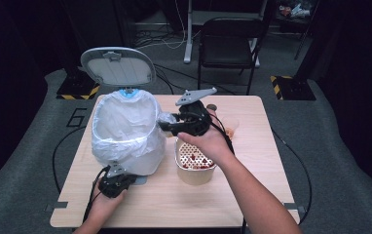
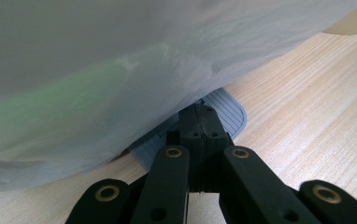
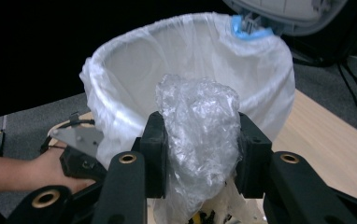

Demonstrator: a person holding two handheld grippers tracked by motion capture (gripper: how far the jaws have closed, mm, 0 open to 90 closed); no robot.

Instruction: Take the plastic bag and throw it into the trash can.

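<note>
A bin lined with a white bag (image 1: pixel 125 139) stands on the left of the table, its grey lid (image 1: pixel 118 66) tipped up. My right gripper (image 1: pixel 167 125) is shut on a crumpled wad of clear plastic wrap (image 1: pixel 166 118) just right of the bin's rim. In the right gripper view the plastic wrap (image 3: pixel 197 116) is squeezed between the pads (image 3: pixel 155 140) of the right gripper (image 3: pixel 200 140), with the bin's open mouth (image 3: pixel 120 51) right behind it. My left gripper (image 1: pixel 120 176) is shut, and the tips of the left gripper (image 2: pixel 200 119) rest on the bin's ribbed grey-blue pedal (image 2: pixel 230 112).
A tan tub (image 1: pixel 194 173) with red bits and a white perforated insert sits under my right hand. A small clear cup with something orange (image 1: pixel 230 129) stands to its right. The wooden table (image 1: pixel 174 204) has bare surface in front. A black folding chair (image 1: pixel 228 44) stands beyond the table.
</note>
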